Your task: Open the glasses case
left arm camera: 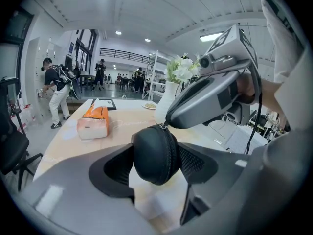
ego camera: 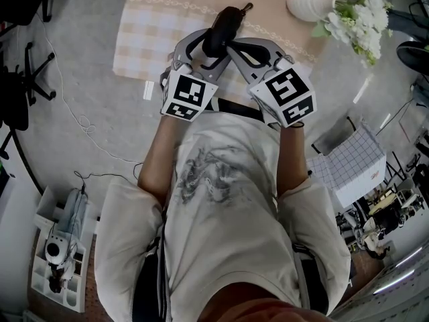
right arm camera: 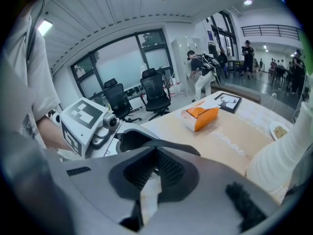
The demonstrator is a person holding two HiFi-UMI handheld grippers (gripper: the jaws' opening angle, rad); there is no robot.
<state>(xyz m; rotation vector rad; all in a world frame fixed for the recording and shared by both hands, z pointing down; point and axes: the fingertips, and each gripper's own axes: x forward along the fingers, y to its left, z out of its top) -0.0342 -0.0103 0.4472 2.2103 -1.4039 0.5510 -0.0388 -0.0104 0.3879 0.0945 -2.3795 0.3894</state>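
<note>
Between the two sets of tongs, raised off the near edge of the tabletop (ego camera: 154, 39), hung the single black glasses case (ego camera: 224, 27). Its long axis ran away from the person, so that only its rounded near end faced the left tongs (ego camera: 203, 51). Those tongs stood wide and were grasping that end, one pad pressed against each flank. The zip seam (left arm camera: 172, 151) curved round the end, just inside the right-hand pad. The right tongs (right arm camera: 154, 169) were clenched tight and came in from the person's right. Their tip met the case at the top of the seam, where a small pull tab (left arm camera: 163, 126) showed. Whether the tab was actually pinched could not be told. The right tongs were therefore the nearer to the zip, and the next move probably depended on drawing the tab along the seam while the left held firm. Counted: one case, two tongs, one white vase (ego camera: 310, 4) of flowers, one orange tissue box (left arm camera: 93, 121).
</note>
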